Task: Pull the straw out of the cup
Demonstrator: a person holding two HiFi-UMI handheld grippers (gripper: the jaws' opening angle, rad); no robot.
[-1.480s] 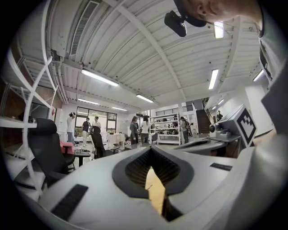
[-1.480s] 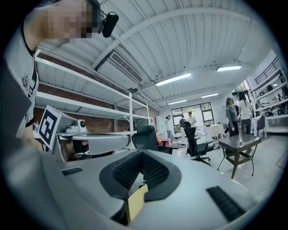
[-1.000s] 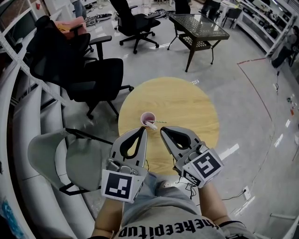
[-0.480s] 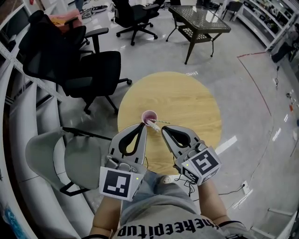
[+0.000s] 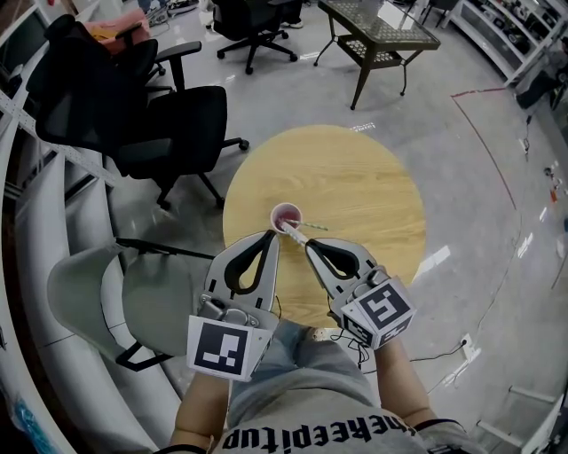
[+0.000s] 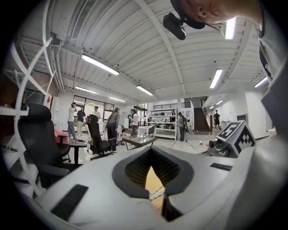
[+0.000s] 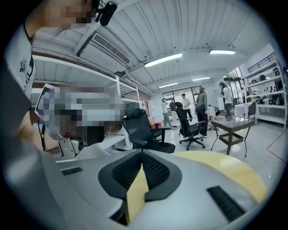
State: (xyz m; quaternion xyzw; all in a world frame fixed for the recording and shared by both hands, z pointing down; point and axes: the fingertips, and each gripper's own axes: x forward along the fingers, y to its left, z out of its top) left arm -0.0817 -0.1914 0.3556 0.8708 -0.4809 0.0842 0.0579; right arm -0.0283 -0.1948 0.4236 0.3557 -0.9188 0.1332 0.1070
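Observation:
A small pink cup stands on the round wooden table, near its front-left part. A white straw leans out of the cup toward me and to the right. My left gripper sits just in front of the cup, its jaws shut with nothing between them. My right gripper, also shut, has its tips by the straw's free end; I cannot tell whether they touch. Through the left gripper's loop I see wood and a pale strip of straw. The right gripper shows only tabletop through its loop.
A grey chair stands left of the table, and black office chairs stand behind it. A dark glass-topped table is farther back. A cable lies on the floor by my feet. People stand far off in the room.
Both grippers have crept a little forward toward the cup. The right gripper's tips now lie by the straw's end. The cup and straw have not moved.

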